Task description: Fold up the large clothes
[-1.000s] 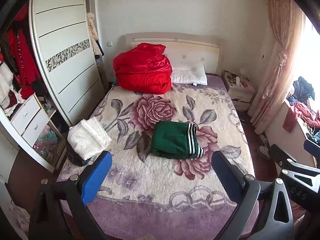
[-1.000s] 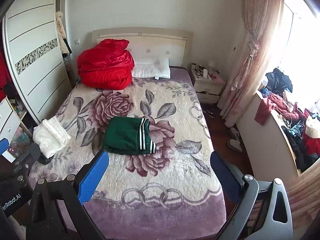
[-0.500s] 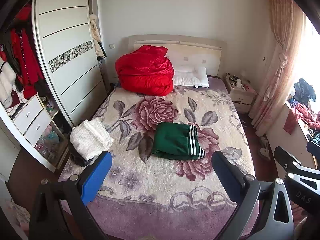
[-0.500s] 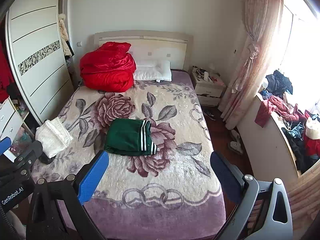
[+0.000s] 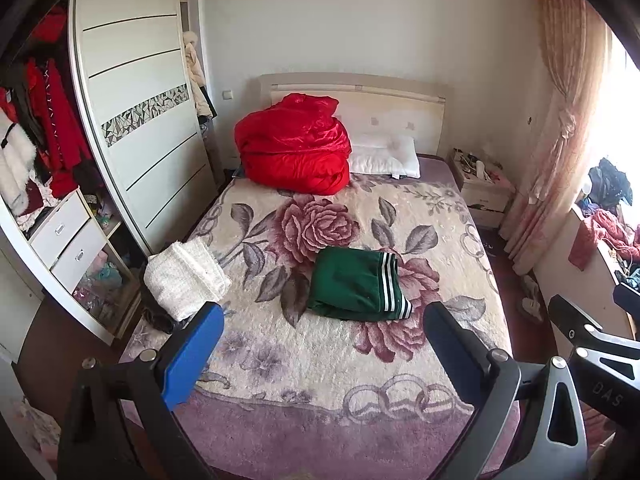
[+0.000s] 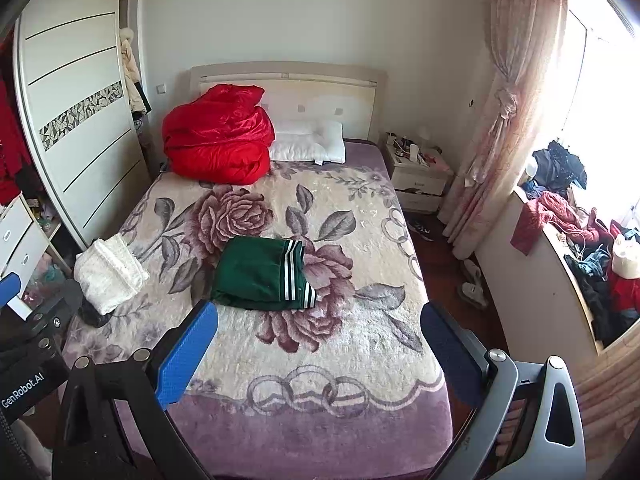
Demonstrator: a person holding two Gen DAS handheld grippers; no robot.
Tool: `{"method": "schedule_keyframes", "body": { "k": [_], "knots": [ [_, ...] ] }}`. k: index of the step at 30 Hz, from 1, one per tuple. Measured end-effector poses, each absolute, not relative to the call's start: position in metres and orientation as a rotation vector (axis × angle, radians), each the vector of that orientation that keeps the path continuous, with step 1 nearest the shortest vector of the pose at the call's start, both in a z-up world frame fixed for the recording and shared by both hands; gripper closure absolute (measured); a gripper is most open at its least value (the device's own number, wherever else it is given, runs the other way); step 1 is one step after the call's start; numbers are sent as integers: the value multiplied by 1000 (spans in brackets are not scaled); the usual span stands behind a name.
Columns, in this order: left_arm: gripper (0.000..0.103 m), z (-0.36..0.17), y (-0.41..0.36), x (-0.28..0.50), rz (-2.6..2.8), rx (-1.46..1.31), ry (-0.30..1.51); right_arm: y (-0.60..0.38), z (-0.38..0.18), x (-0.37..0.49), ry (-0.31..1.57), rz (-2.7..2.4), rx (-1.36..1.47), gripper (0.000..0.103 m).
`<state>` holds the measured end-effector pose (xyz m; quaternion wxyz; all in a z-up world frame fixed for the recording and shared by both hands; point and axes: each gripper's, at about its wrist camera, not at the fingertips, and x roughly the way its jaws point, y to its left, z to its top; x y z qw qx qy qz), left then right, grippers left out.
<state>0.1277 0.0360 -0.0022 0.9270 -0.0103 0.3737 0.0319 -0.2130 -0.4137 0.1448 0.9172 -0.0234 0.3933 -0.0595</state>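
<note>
We held the left gripper (image 5: 320,340) and right gripper (image 6: 318,338) above the bed's foot, jaws spread, empty. Beyond, mid-bed (image 6: 320,420), lay the folded green garment (image 6: 260,274), long axis crosswise, striped edge pointing right.

Folded garment (image 5: 356,284) mid-bed (image 5: 320,400), towel (image 5: 184,280) left, quilt (image 5: 294,152) behind

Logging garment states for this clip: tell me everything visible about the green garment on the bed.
The green garment is dark green, soft-looking fabric, folded into a compact, roughly rectangular bundle. White stripes run along its right edge. It lies flat near the middle of the floral blanket, over a rose print. Nothing else touches it; both hand-held grippers are open and clear of it.
</note>
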Motion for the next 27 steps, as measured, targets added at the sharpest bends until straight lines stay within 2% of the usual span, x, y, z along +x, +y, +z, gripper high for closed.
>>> {"method": "schedule_keyframes", "body": {
  "k": [27],
  "knots": [
    [1,0,38,123,60,-25,765,-411,143,-219,805,-122,-55,0]
  ]
}}
